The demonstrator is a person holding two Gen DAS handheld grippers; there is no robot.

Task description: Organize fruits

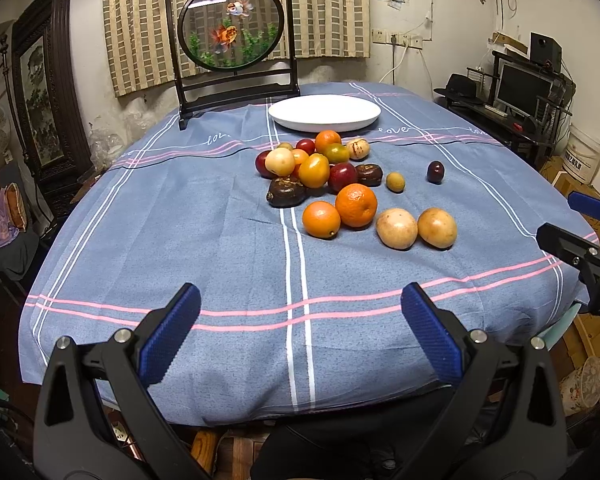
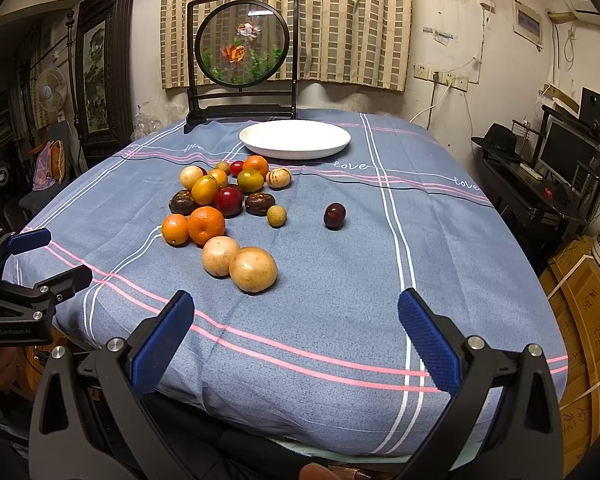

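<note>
in the left wrist view, the left tongs (image 1: 300, 334) were wide open near the front edge of the bench (image 1: 180, 240) and held nothing. a pile of fruits (image 1: 324, 176) lay in the middle of the blue cloth. a white plate (image 1: 324, 113) sat just behind the pile. one dark plum (image 1: 435, 171) lay alone to the right. the right tongs (image 1: 580, 228) peeked in at the right edge, maybe open, but it was hard to see.

in the right wrist view, the right tongs (image 2: 296, 340) were wide open too, with nothing in them. two pale round fruits (image 2: 240, 266) touched each other at the front of the pile. the plate (image 2: 295, 139) had no fruit on it. a goldfish picture stand (image 2: 242, 52) stood behind the plate.
</note>
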